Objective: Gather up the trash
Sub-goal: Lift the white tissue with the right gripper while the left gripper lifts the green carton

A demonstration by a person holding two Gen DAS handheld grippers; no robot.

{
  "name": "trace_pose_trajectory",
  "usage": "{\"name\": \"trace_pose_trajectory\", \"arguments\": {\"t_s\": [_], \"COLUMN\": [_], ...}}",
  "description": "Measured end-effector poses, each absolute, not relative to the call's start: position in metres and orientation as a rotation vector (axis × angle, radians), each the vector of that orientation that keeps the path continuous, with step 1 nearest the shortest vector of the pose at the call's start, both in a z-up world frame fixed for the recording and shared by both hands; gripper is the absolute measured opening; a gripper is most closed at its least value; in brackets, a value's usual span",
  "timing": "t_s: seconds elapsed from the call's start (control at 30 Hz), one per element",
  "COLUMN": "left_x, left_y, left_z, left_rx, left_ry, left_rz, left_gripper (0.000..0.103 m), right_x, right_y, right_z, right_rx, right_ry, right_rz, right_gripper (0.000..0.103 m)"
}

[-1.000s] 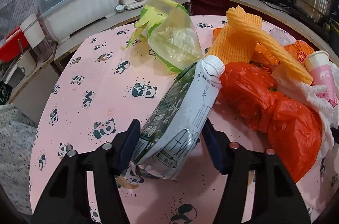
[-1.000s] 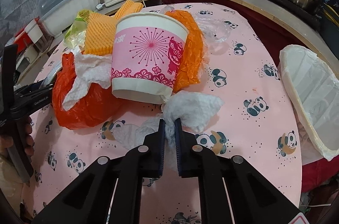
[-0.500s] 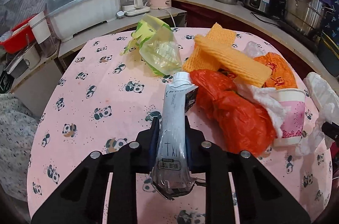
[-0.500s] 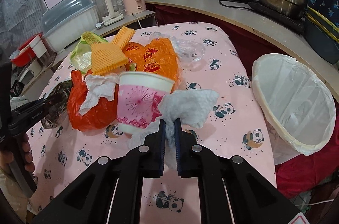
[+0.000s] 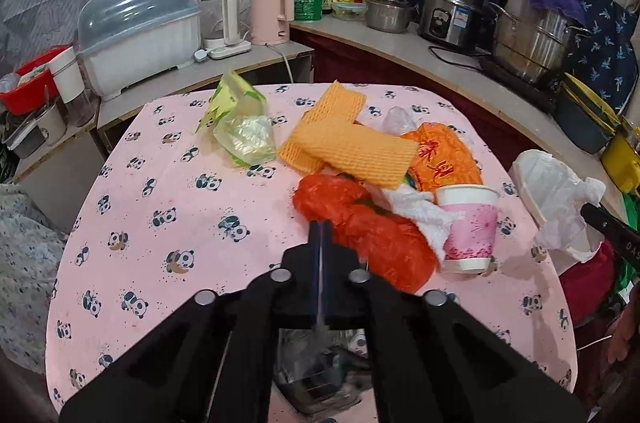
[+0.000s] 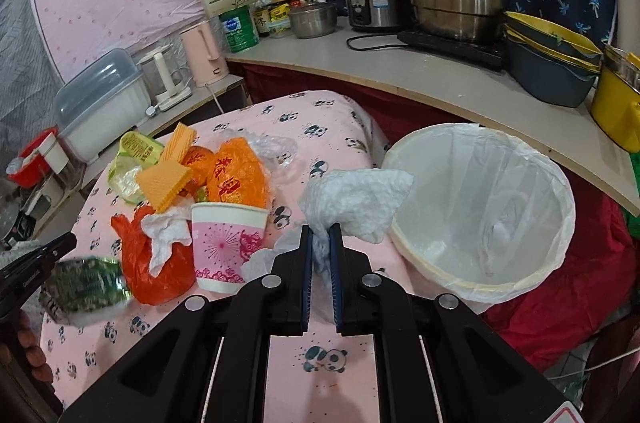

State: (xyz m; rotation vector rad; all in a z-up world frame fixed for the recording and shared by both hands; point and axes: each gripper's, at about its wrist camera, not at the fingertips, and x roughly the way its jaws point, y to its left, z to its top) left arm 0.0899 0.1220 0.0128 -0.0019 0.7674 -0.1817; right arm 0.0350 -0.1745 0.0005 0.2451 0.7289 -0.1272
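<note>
Jaws of the right gripper [image 6: 320, 243] are pinched on a crumpled white tissue [image 6: 356, 203] left of the white-lined round bin [image 6: 480, 215]; the left gripper [image 5: 320, 235] is pressed flat on a green drink carton [image 6: 84, 287]. Carrying is judged underway; release over the bin is called for next.

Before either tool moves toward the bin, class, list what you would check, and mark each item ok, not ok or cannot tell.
1. Right tool shut on tissue: ok.
2. Bin mouth open, liner fitted: ok.
3. Tissue above bin mouth: not ok, on the table side.
4. Left tool shut: ok.
5. Carton held firmly by left tool: cannot tell, blurred.
6. Paper cup upright, apart from both tools: ok.
</note>
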Motion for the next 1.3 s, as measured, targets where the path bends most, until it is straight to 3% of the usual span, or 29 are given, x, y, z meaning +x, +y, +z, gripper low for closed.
{"name": "trace_pose_trajectory", "arguments": {"t_s": [0.17,0.3,0.33,0.4,0.57,0.97,1.03,1.07,1.3], "left_x": [0.086,0.086,0.085,0.08,0.057,0.051,0.051,0.051,0.044], "left_y": [0.101,0.101,0.102,0.106,0.116,0.13,0.128,0.126,0.116], "left_z": [0.025,0.014,0.008,-0.003,-0.039,-0.099,-0.099,-0.098,-0.087], "left_rx": [0.019,0.017,0.02,0.015,0.046,0.027,0.04,0.047,0.047], "left_ry": [0.751,0.823,0.844,0.888,0.984,1.117,1.099,1.084,1.045], "left_rz": [-0.231,-0.22,-0.21,-0.204,-0.178,-0.138,-0.147,-0.156,-0.204], "left_gripper": [0.0,0.006,0.012,0.051,0.085,0.087,0.083,0.072,0.071], "right_x": [0.031,0.029,0.028,0.027,0.03,0.036,0.036,0.037,0.038], "right_y": [-0.193,-0.194,-0.193,-0.191,-0.186,-0.169,-0.168,-0.167,-0.162], "right_z": [0.001,-0.004,-0.006,-0.01,-0.018,-0.024,-0.025,-0.025,-0.023], "right_rx": [0.281,0.286,0.286,0.29,0.295,0.276,0.276,0.276,0.267], "right_ry": [0.718,0.73,0.734,0.742,0.762,0.788,0.792,0.793,0.793], "right_rz": [-0.149,-0.14,-0.137,-0.129,-0.114,-0.088,-0.086,-0.085,-0.075], "right_gripper": [0.008,0.008,0.008,0.008,0.008,0.008,0.008,0.008,0.008]}}
